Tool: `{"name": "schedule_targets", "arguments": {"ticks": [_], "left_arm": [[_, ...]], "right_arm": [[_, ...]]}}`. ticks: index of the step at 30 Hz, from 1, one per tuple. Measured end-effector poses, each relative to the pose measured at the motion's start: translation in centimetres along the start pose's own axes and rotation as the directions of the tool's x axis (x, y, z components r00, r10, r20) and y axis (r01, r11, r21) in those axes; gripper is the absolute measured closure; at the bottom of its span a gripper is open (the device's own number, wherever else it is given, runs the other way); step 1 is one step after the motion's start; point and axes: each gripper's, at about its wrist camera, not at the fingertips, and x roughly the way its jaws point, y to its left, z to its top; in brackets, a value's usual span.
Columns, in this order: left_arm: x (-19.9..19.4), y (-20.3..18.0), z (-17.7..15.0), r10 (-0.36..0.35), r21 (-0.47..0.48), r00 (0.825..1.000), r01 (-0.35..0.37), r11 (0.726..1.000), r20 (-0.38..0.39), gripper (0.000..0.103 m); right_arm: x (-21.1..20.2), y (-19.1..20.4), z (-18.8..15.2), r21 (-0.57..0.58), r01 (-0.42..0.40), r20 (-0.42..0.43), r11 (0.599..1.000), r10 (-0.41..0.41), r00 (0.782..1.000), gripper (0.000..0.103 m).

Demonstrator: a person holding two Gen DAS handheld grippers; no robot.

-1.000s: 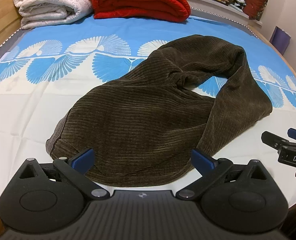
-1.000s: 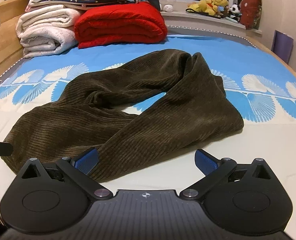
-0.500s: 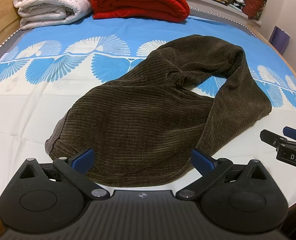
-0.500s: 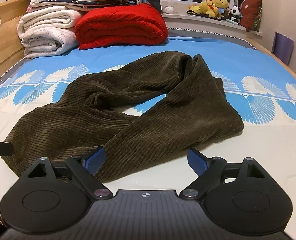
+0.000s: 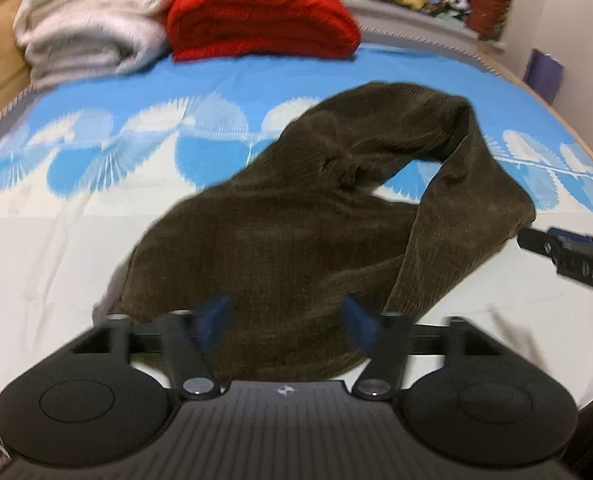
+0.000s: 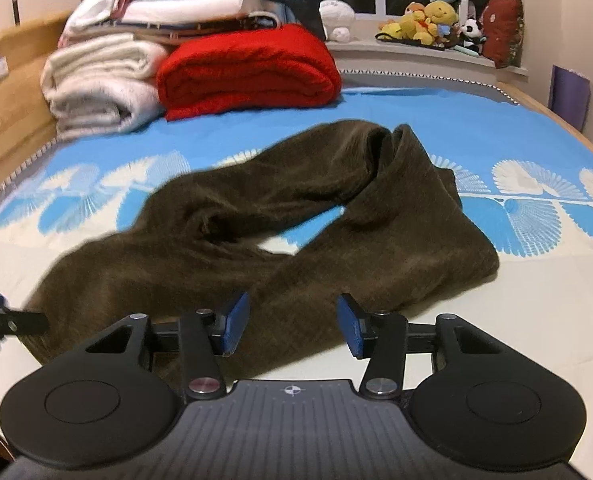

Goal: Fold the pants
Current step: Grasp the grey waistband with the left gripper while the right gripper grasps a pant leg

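Note:
Dark brown corduroy pants (image 5: 296,232) lie crumpled in a loop on the blue and white bed sheet (image 5: 56,248). My left gripper (image 5: 286,316) hovers over their near edge, jaws half apart and closing, cloth showing between the blue pads (image 5: 216,312); I cannot see them pressing on it. My right gripper (image 6: 292,320) stands over the near edge of a pant leg (image 6: 376,256), its jaws also closing with cloth between them. The right gripper (image 5: 568,256) appears at the right edge of the left wrist view; the left gripper (image 6: 0,316) shows at the right view's left edge.
A folded red blanket (image 6: 248,72) and stacked white blankets (image 6: 100,88) sit at the head of the bed by a wooden headboard (image 6: 12,92). Plush toys (image 6: 428,20) line the window ledge. A purple object (image 6: 568,92) leans at the right wall.
Both grippers' jaws have narrowed from wide open to about half. The left wrist view has tilted up a little and drawn closer to the pants, which lie as before.

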Motion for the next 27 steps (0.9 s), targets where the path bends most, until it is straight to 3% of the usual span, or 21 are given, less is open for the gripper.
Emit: {"name": "schedule_targets", "arguments": {"ticks": [2,4,10,13,15,18,21,23,27], "left_arm": [[-1.1,0.1,0.1,0.003,0.051,0.999,-0.005,0.999,0.042,0.069],[-2.5,0.6,0.5,-0.009,0.088,0.998,0.003,0.996,0.068,0.078],[-6.9,3.9,2.4,-0.014,0.12,0.986,-0.006,0.993,0.166,0.081],[-7.3,6.2,2.5,-0.016,0.131,0.98,-0.01,0.991,0.199,0.081],[-6.2,8.2,2.2,-0.02,0.083,0.981,0.004,0.997,0.194,0.081],[-2.7,11.9,0.9,-0.019,-0.073,0.989,0.03,0.997,0.147,0.081],[1.5,14.6,-0.4,0.033,-0.243,0.998,-0.02,0.97,0.049,0.091],[2.9,15.9,0.0,0.027,-0.291,0.998,-0.011,0.957,0.049,0.091],[5.3,17.3,0.8,-0.002,-0.345,1.0,-0.004,0.939,-0.018,0.091]], "right_arm": [[-0.3,0.1,0.5,0.017,-0.011,0.022,1.0,0.01,1.0,0.052],[-0.6,0.2,0.8,0.021,-0.015,0.033,1.0,0.015,0.999,0.052],[-1.1,-0.2,1.2,0.046,-0.04,0.036,0.998,0.038,0.999,0.051],[-1.0,-0.6,1.1,0.067,-0.038,0.025,0.997,0.036,0.999,0.051],[-0.8,-0.9,1.0,0.086,-0.038,0.012,0.996,0.037,0.999,0.051],[-0.5,-0.9,0.7,0.075,-0.023,0.011,0.997,0.023,1.0,0.051],[0.4,-0.9,0.0,0.06,-0.005,-0.01,0.998,0.005,1.0,0.056],[1.2,-0.9,-0.1,0.057,-0.012,-0.038,0.998,0.014,0.999,0.065],[2.6,-0.4,0.1,0.011,-0.014,-0.044,1.0,0.015,0.999,0.065]]}}
